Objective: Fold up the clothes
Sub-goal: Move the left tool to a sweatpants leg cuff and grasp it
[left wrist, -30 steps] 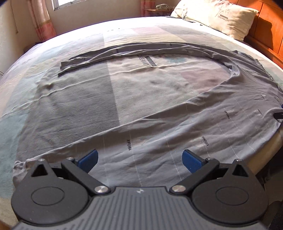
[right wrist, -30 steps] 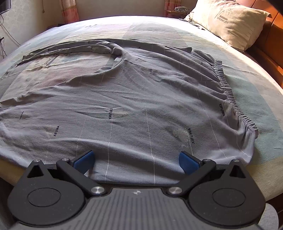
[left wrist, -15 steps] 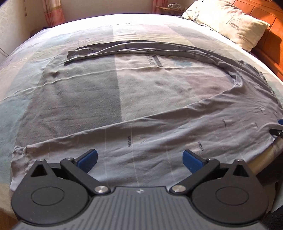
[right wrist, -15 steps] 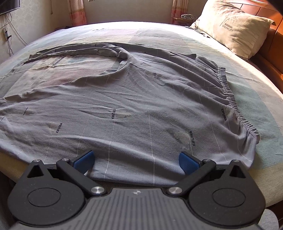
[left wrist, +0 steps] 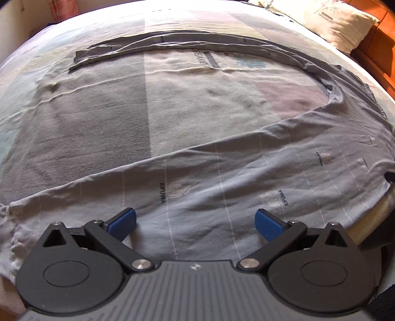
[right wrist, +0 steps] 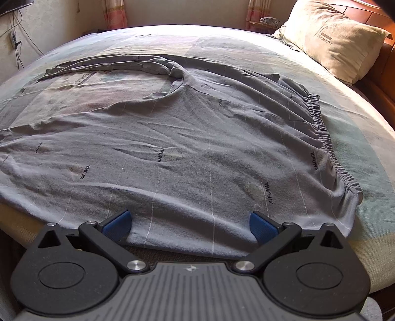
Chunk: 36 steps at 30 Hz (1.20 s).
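Observation:
A pair of grey trousers (right wrist: pixel 197 138) with thin white lines and black lettering lies spread on the bed. Its elastic waistband (right wrist: pixel 325 145) is at the right in the right wrist view. One leg (left wrist: pixel 222 187) runs along the near edge; the other leg (left wrist: pixel 172 42) curves away across the far side. My left gripper (left wrist: pixel 195 222) hovers open over the near leg, blue pads apart, nothing held. My right gripper (right wrist: pixel 188 224) stands open at the hip part's near edge, also empty. A dark tip of the other gripper (left wrist: pixel 390 176) shows at the right edge of the left wrist view.
The bed carries a patchwork sheet (left wrist: pixel 111 118) in grey, white and pale green. A cream pillow (right wrist: pixel 338 39) rests at the far right against an orange wooden headboard (right wrist: pixel 385 81). Pink curtains (right wrist: pixel 116 12) and a wall with cables (right wrist: pixel 14 42) stand beyond the bed.
Both grippers have crept slightly forward and lower over the trousers; the left view has swung so the near leg fills more of the frame. Both stay open. The trousers have not moved.

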Each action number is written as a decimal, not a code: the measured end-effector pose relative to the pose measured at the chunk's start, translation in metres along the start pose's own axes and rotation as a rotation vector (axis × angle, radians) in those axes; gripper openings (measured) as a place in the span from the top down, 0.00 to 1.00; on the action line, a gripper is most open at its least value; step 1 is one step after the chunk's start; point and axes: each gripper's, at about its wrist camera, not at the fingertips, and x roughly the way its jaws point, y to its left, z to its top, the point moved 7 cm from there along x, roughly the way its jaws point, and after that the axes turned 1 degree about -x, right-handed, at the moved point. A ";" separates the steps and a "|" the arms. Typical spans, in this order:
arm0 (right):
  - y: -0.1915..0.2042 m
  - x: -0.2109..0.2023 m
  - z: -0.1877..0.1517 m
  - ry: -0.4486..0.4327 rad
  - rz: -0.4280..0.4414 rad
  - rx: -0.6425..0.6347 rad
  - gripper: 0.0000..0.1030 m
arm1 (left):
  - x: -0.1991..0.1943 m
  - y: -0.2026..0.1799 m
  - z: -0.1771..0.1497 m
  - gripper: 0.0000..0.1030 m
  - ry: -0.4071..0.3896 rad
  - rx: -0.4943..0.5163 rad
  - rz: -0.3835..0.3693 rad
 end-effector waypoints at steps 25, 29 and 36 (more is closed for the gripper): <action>0.050 0.022 0.101 -0.093 0.191 -0.014 0.00 | 0.136 0.187 0.215 0.01 -0.185 -0.801 -0.226; 0.052 0.033 0.109 -0.095 0.182 -0.025 0.00 | 0.145 0.209 0.220 0.01 -0.297 -0.909 -0.292; 0.046 0.051 0.107 -0.069 0.168 0.022 0.00 | 0.156 0.222 0.229 0.02 -0.425 -0.905 -0.284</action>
